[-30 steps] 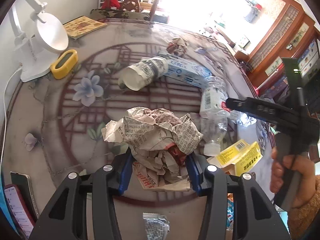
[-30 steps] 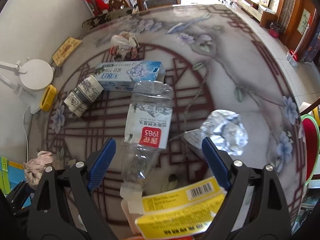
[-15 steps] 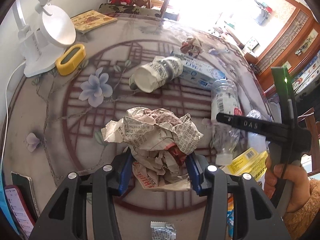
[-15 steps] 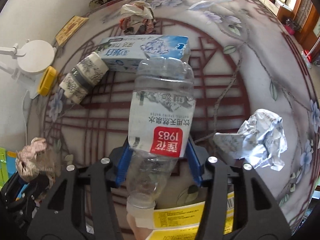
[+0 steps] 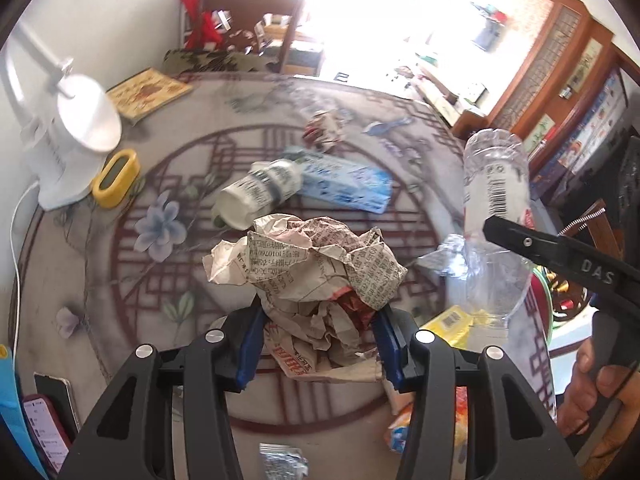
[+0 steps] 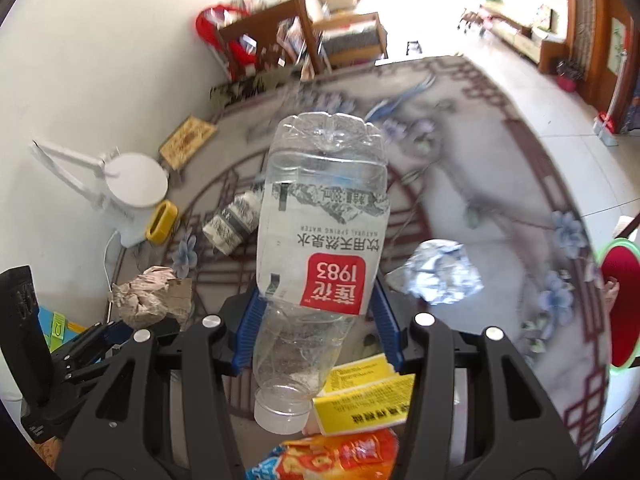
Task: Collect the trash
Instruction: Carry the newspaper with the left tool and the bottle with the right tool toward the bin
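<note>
The plastic bottle point(image 6: 320, 248) is off the table point(image 6: 500, 184) now; a second ago it lay flat there between wide jaws, and the newspaper wad point(image 5: 308, 276) has come up a little with it. We have the right gripper point(image 6: 316, 320) clamped on the bottle just below its red-and-white label, blue pads pressing the clear, ribbed wall, white cap toward us and the dimpled base pointing away. Our left gripper point(image 5: 320, 344) is closed on the crumpled newspaper, a soft, creased ball of printed sheet that hides both fingertips.

Beyond the bottle on the table lie a paper cup point(image 6: 234, 222) on its side, and in the left view a blue carton point(image 5: 344, 184) touching that cup. Right of the bottle sits a crinkled foil ball point(image 6: 438, 278). Under the bottle's cap a yellow box point(image 6: 368, 400) and an orange snack bag point(image 6: 340, 458) are cut off by the frame edge. The bottle looks empty. The far table is blurred.
</note>
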The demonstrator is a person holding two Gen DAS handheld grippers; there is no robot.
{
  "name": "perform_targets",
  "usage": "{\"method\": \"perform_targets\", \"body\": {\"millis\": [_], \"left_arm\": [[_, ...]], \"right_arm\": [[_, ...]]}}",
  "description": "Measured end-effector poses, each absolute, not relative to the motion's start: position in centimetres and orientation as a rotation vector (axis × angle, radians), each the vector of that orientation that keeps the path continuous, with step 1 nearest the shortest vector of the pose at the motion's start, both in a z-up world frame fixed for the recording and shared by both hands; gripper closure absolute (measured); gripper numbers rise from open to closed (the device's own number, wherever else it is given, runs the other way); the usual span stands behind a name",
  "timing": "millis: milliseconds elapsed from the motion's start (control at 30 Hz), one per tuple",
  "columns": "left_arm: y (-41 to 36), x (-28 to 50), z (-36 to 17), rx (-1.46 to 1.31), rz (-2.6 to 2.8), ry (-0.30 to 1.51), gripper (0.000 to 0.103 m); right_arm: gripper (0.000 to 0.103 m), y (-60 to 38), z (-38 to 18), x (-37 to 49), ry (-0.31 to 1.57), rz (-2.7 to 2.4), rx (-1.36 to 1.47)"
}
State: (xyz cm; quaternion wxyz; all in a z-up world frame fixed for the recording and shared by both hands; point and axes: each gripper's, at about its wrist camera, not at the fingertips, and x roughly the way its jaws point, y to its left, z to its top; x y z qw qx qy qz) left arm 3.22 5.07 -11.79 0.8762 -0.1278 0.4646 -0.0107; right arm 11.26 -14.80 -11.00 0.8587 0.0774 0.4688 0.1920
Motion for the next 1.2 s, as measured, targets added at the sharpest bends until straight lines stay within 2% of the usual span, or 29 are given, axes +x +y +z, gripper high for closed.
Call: {"method": "perform_targets", "body": {"millis": [500, 1200], "left_arm": [[-1.6, 2.6, -7.8, -0.148, -0.111, 0.91, 0.056], [-12.8, 4.9, -5.8, -0.116, -0.234, 0.876, 0.055]], "right_arm": [[0.054, -23.3, -7.4, 6.8, 0.835, 0.267, 0.26], [0.054, -34.9, -6.3, 5.3, 0.79, 0.124, 0.295]]}}
